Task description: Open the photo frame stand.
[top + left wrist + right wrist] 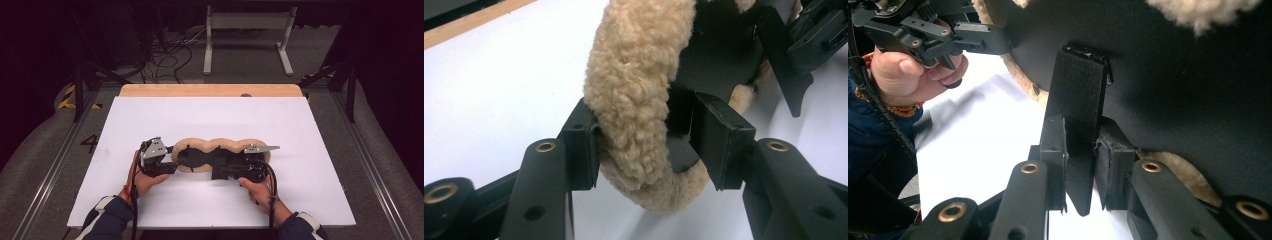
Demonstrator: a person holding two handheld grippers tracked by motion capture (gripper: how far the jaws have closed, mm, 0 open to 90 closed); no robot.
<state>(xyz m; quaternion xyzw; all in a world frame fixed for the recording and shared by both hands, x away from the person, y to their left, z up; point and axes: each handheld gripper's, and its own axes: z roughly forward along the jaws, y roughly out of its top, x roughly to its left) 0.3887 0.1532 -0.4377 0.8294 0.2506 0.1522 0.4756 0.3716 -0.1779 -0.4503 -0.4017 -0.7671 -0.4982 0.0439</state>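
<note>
A long tan fleece pad (220, 146) with a black backing (1188, 90) lies across the white table top (210, 115). My left gripper (644, 145) is at its left end, jaws shut on the woolly rim (639, 75), one pad on the fleece and the other on the black inner side. My right gripper (1080, 160) is at the pad's front edge, shut on a black strap (1078, 85) that hangs from the backing. In the high view the left gripper (170, 162) and the right gripper (220, 170) face each other along the pad.
The white board rests on a wooden table whose far edge (210, 90) shows behind it. Beyond it, cables (165, 55) and a white stand (247, 37) are on the floor. The person's left hand (903, 75) shows in the right gripper view.
</note>
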